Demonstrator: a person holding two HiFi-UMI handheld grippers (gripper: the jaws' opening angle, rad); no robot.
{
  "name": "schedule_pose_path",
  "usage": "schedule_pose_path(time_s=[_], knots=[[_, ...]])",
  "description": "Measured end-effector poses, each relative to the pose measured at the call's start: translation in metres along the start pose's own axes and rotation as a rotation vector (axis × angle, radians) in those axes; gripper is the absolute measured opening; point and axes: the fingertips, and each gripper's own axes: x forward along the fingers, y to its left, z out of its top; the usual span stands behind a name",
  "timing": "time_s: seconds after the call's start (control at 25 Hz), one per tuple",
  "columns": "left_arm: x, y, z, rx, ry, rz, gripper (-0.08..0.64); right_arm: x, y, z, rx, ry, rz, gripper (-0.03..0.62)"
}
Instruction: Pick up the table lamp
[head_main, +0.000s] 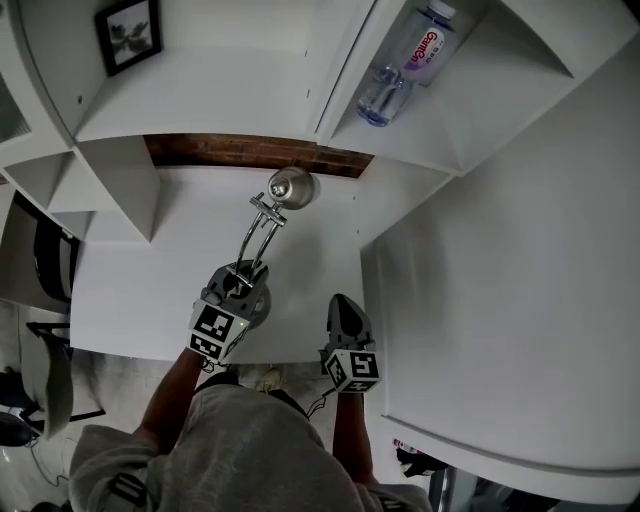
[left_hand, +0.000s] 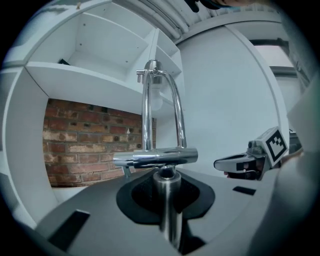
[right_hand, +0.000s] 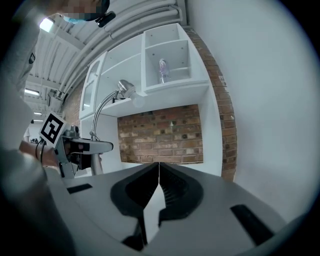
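Desktop (head_main: 150, 290) free ahead — shelf (head_main: 200, 110) overhead, side panel (head_main: 500, 300) close right.

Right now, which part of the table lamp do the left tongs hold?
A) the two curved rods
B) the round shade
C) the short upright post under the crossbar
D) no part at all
C: the left gripper view shows the left tongs shut on the table lamp at its short post, just under the crossbar.

The table lamp (head_main: 262, 222) has its base mostly covered by the left hand-held gripper (head_main: 243, 275); its stem (left_hand: 167, 210) is blurred at close range.
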Motion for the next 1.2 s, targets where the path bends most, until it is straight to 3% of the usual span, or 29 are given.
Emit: schedule_pose_path(time_s=[0.36, 0.84, 1.2], knots=[[-0.041, -0.002, 0.019, 0.003, -0.024, 0.103, 0.049, -0.005, 0.019, 0.036, -0.081, -0.072, 0.102, 0.023], [-0.100, 0.003, 0.007, -0.010, -0.020, 0.283, 0.049, 0.001, 0.046, 0.042, -0.090, -0.100, 0.241, 0.023], [-0.129, 0.013, -0.001, -0.039, -0.017, 0.361, 0.049, 0.005, 0.069, 0.042, -0.097, -0.107, 0.304, 0.023]])
